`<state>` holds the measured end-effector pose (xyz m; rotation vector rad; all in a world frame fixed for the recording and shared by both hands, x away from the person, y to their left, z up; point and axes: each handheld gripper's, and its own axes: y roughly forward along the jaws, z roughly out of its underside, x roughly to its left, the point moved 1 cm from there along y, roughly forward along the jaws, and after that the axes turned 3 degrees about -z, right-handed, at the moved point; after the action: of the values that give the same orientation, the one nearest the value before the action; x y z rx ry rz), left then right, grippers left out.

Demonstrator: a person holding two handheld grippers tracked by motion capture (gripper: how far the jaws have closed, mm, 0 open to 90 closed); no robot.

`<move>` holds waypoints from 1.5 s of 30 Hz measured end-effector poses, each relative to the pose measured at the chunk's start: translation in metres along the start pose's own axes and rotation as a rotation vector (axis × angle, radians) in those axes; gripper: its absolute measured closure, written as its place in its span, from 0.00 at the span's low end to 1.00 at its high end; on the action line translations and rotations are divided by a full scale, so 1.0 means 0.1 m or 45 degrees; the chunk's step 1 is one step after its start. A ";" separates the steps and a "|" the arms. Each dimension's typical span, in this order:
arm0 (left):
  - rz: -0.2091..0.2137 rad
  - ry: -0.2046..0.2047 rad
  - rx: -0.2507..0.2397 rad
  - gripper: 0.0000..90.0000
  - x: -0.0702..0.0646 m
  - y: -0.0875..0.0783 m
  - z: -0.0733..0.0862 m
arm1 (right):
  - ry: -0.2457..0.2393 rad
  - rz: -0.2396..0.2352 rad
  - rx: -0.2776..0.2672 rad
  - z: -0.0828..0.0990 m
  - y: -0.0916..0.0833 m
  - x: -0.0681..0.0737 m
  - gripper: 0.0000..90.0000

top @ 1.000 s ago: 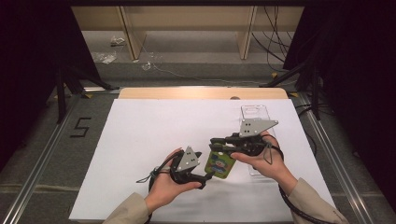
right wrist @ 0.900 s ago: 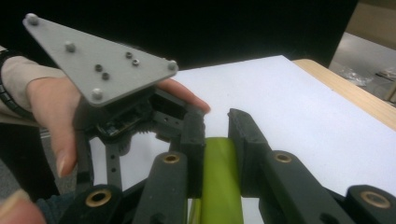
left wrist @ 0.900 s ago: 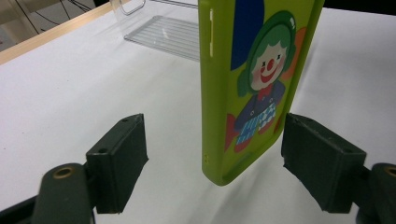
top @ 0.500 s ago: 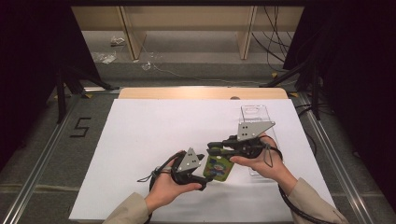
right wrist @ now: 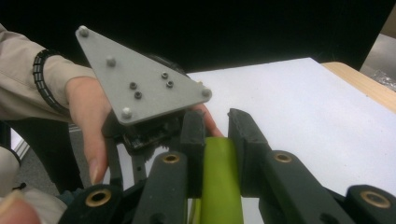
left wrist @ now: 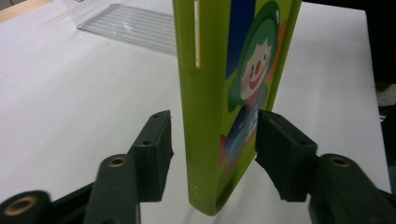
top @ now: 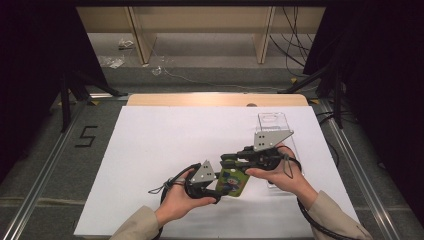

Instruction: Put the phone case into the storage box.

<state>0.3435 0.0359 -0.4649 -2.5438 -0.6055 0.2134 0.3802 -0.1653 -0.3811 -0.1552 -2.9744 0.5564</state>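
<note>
The green phone case (left wrist: 219, 93), printed with a clown, stands on edge above the white desk (top: 165, 145), gripped along its rim by the clenched right gripper (right wrist: 215, 133). The left gripper (left wrist: 212, 149) has just been closing around the case's lower end; one pad looks to be touching the printed face, the other is still short of the side, so it holds nothing yet. A handover seems under way. Behind lies a clear plastic box (top: 274, 125), apparently empty.
</note>
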 end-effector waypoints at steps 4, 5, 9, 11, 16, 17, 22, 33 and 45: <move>0.033 -0.006 -0.005 0.63 0.00 -0.01 -0.01 | -0.002 -0.006 0.000 0.00 0.01 0.01 0.86; 0.041 -0.010 0.001 0.65 0.00 -0.02 -0.01 | -0.001 -0.008 0.000 0.00 0.01 0.01 0.86; 0.032 -0.020 0.000 0.75 0.02 -0.04 -0.02 | -0.001 -0.020 -0.006 -0.01 0.01 0.02 0.86; 0.031 -0.025 -0.001 0.79 0.02 -0.05 -0.02 | -0.001 -0.022 -0.010 -0.01 0.01 0.02 0.86; 0.018 -0.047 0.003 0.85 0.03 -0.07 -0.02 | -0.004 -0.033 -0.021 -0.02 0.02 0.03 0.86; 0.018 -0.047 0.003 0.85 0.03 -0.07 -0.02 | -0.005 -0.033 -0.022 -0.02 0.01 0.03 0.86; 0.009 -0.049 0.010 0.85 0.03 -0.08 -0.03 | -0.006 -0.032 -0.029 -0.02 0.01 0.03 0.86; 0.003 -0.033 0.003 0.85 0.03 -0.08 -0.03 | -0.016 -0.031 -0.037 -0.02 0.01 0.03 0.85; -0.005 -0.021 -0.002 0.85 0.03 -0.09 -0.04 | -0.021 -0.032 -0.044 -0.02 0.01 0.03 0.83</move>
<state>0.3440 0.0424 -0.4574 -2.5443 -0.6174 0.2324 0.3775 -0.1635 -0.3791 -0.1161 -2.9988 0.5065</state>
